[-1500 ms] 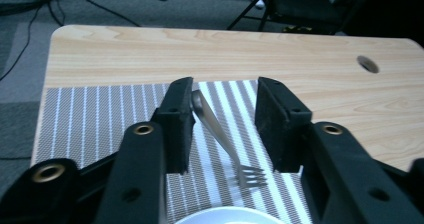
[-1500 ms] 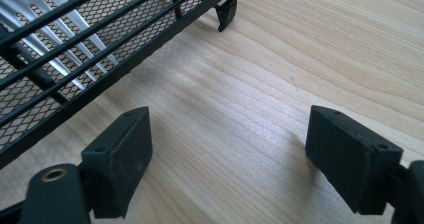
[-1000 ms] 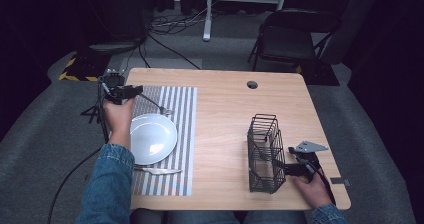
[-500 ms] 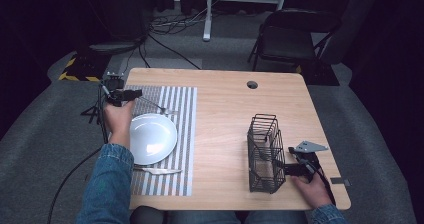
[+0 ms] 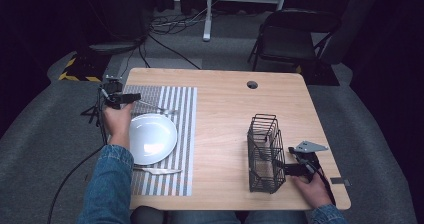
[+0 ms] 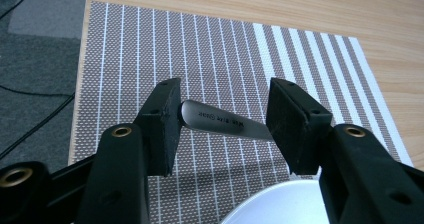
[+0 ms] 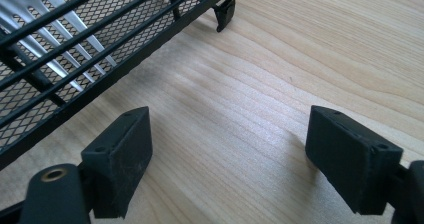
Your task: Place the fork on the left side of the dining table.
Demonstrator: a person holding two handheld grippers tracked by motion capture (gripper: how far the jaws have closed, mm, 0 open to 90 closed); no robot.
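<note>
Place setting partly laid. A white plate [image 5: 152, 138] sits on the striped placemat [image 5: 182, 134], with a knife [image 5: 156, 171] laid at the plate's near side. A piece of cutlery [image 6: 222, 120] lies on the mat beyond the plate; its handle sits between the jaws of the left claw [image 6: 223, 121], which are spread, one pad touching the handle end, so it is judged not gripped. The right claw [image 7: 227, 156] rests open on the worktop [image 5: 225, 114] just beside the wire caddy [image 5: 264, 154], where cutlery remains. More items are judged left to transfer.
</note>
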